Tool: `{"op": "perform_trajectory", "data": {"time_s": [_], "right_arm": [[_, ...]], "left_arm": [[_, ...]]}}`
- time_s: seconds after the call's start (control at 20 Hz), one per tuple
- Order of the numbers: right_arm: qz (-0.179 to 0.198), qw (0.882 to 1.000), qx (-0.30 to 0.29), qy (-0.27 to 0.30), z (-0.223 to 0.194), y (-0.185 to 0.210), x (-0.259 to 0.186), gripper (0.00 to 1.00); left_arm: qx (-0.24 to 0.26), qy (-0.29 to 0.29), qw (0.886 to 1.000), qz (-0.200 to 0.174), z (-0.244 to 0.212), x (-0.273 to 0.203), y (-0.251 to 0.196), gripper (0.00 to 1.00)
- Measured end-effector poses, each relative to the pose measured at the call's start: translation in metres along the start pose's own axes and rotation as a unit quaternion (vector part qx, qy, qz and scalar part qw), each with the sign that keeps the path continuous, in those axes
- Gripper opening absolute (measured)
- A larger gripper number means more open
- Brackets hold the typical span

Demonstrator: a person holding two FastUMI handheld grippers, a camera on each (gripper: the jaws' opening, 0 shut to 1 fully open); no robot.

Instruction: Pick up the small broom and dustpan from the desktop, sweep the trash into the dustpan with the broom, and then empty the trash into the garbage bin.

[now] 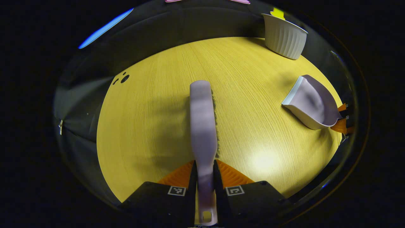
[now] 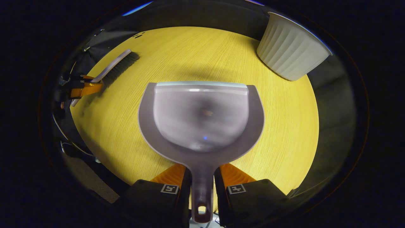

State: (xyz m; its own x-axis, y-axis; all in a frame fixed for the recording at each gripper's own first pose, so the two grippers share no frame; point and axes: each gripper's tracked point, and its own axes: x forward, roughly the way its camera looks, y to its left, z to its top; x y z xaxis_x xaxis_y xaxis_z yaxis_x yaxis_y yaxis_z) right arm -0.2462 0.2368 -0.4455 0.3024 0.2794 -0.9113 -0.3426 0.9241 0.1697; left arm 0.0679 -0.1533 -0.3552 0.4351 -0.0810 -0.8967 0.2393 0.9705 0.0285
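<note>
In the left gripper view my left gripper is shut on the handle of the small pale-lilac broom, which points away over the yellow table, bristles on its right side. The lilac dustpan is at the right, held by the other gripper. In the right gripper view my right gripper is shut on the dustpan's handle; the dustpan faces forward with its lip toward the table's far side, a tiny speck inside. The broom and left gripper sit at the left. The white ribbed garbage bin stands at the far right.
The round yellow wooden table has a dark edge drop all around. The white bin stands at its far right edge. A few small dark holes mark the table's far left.
</note>
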Motion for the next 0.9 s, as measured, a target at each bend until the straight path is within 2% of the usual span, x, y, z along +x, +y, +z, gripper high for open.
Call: {"op": "perform_trajectory", "data": {"time_s": [0.05, 0.15, 0.2, 0.3, 0.35, 0.55, 0.75, 0.9], "right_arm": [[0.0, 1.0, 0.0, -0.003, 0.0, 0.0, -0.004, 0.39], [0.004, 1.0, 0.0, -0.011, 0.001, 0.001, -0.015, 0.41], [0.004, 1.0, 0.001, -0.016, 0.002, 0.001, -0.022, 0.39], [0.007, 1.0, 0.003, -0.03, 0.005, 0.003, -0.039, 0.48], [0.009, 0.999, 0.005, -0.041, 0.009, 0.003, -0.048, 0.43], [0.015, 0.995, 0.014, -0.1, 0.032, 0.01, -0.089, 0.41], [0.021, 0.985, 0.027, -0.172, 0.064, 0.014, -0.129, 0.41], [0.022, 0.963, 0.023, -0.267, 0.103, 0.015, -0.164, 0.41]], "left_arm": [[0.0, 0.0, 1.0, 0.003, -0.003, -0.002, 0.001, 0.33], [0.001, -0.001, 1.0, 0.01, -0.005, -0.007, 0.005, 0.36], [0.001, -0.001, 1.0, 0.013, -0.006, -0.012, 0.007, 0.37], [0.005, -0.006, 1.0, 0.023, -0.009, -0.023, 0.012, 0.37], [0.008, -0.011, 0.999, 0.029, -0.008, -0.029, 0.014, 0.37], [0.021, -0.05, 0.998, 0.044, 0.005, -0.059, 0.013, 0.37], [0.01, -0.144, 0.989, 0.038, 0.049, -0.103, 0.001, 0.37], [-0.009, -0.23, 0.973, 0.013, 0.09, -0.143, -0.012, 0.37]]}}
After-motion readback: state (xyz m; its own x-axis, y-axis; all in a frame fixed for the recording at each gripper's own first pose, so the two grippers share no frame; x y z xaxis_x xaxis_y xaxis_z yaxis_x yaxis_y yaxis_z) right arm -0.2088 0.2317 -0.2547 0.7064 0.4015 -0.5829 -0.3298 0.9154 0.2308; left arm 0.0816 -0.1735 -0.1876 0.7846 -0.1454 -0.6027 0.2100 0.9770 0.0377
